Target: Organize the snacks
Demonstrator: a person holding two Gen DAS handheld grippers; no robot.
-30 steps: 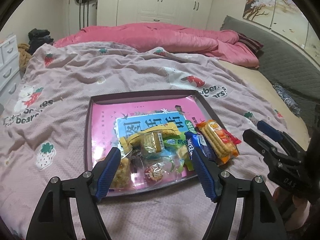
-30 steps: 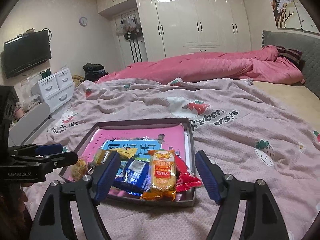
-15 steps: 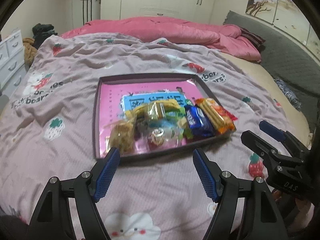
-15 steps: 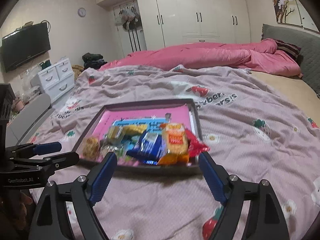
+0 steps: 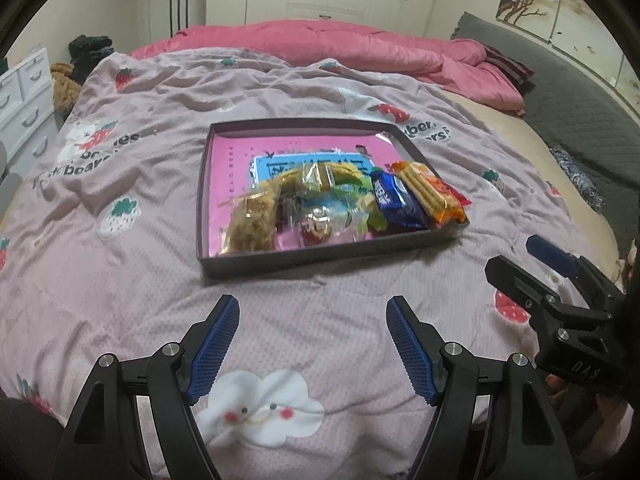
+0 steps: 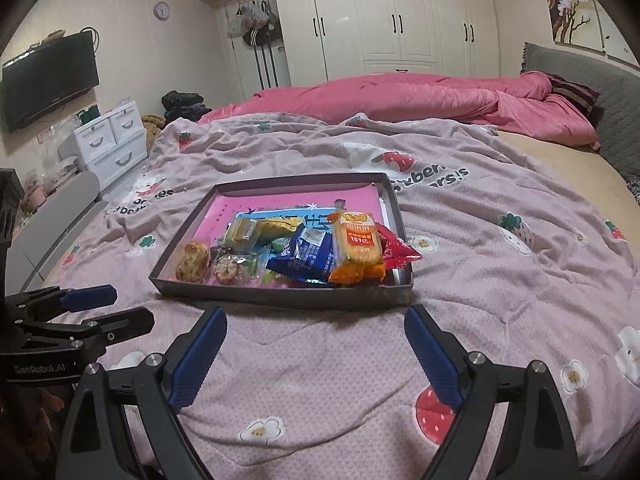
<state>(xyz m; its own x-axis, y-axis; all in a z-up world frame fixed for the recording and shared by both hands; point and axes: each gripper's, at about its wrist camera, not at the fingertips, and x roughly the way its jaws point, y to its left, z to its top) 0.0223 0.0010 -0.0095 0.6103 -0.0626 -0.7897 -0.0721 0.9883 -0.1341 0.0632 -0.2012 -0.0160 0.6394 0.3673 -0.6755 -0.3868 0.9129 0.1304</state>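
A: Left wrist view: left gripper [image 5: 312, 312] tilted down over the bedspread [image 5: 120, 168], jaws apart, nothing between them. Right gripper [image 5: 520, 264] pokes in from the right edge, also empty.

B: Right one?

A: Right gripper [image 6: 316, 322] angled down too, jaws wide and just been opening further, only bedspread between the pads. Left gripper [image 6: 108, 304] shows at the left edge with "GenRobot.AI" on its body; the other body reads "DAS".

B: Snacks?

A: All in the tray [image 6: 280, 296], ahead of both sets of fingertips, apart from them. Piled along the tray's near edge: blue packet [image 6: 310, 254], orange biscuit pack [image 6: 357, 246] beside it, red packet [image 6: 396, 248] hanging over the near right corner, clear-wrapped cake [image 6: 192, 262] at the near left corner.

B: Writing?

A: Orange pack has digits, too small to be sure. Bedspread print reads "bears".
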